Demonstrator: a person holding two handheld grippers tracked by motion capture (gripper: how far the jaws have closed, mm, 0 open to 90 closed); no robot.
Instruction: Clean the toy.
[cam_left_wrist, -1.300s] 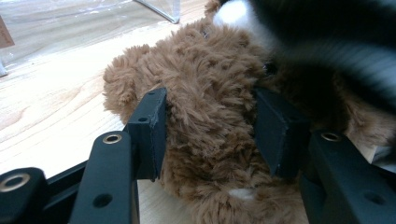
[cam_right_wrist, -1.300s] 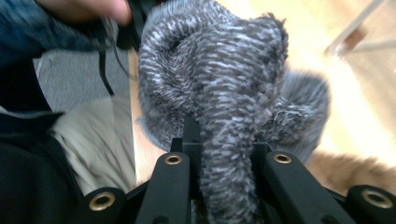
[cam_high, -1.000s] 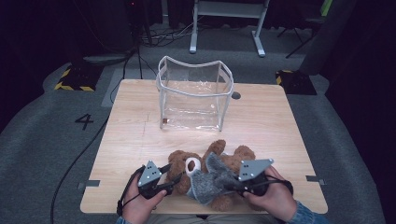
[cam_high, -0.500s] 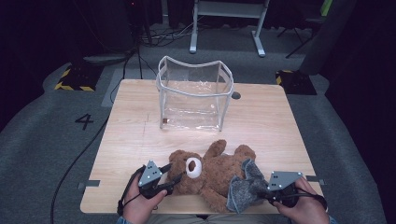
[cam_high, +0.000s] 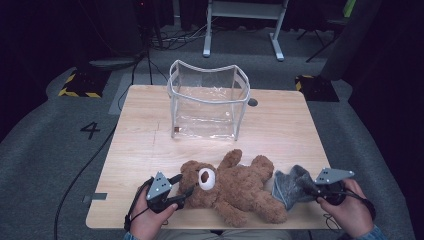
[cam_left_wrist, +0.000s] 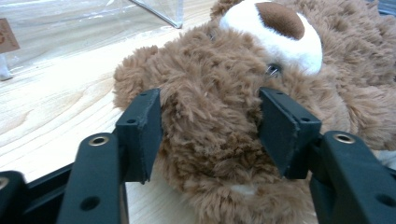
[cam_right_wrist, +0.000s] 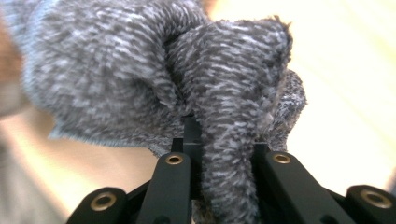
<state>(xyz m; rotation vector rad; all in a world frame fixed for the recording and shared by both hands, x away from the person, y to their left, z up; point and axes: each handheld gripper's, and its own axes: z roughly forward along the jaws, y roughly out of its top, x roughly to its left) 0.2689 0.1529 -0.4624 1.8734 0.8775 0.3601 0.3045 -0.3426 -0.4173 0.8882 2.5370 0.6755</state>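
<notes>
A brown teddy bear lies on its back near the front edge of the wooden table, its head toward the left. My left gripper is shut on the bear's head, and in the left gripper view the two jaws press into the fur from both sides. To the right of the bear, clear of its body, my right gripper is shut on a grey knitted garment. In the right gripper view the grey knit bunches up over the jaws.
A clear plastic bag with a white rim stands open at the back middle of the table. Bare wood lies between it and the bear. Cables and a stand's legs are on the floor beyond the table.
My right gripper has moved right with the grey garment, from on top of the bear to the table beside it. The left gripper has stayed on the bear's head.
</notes>
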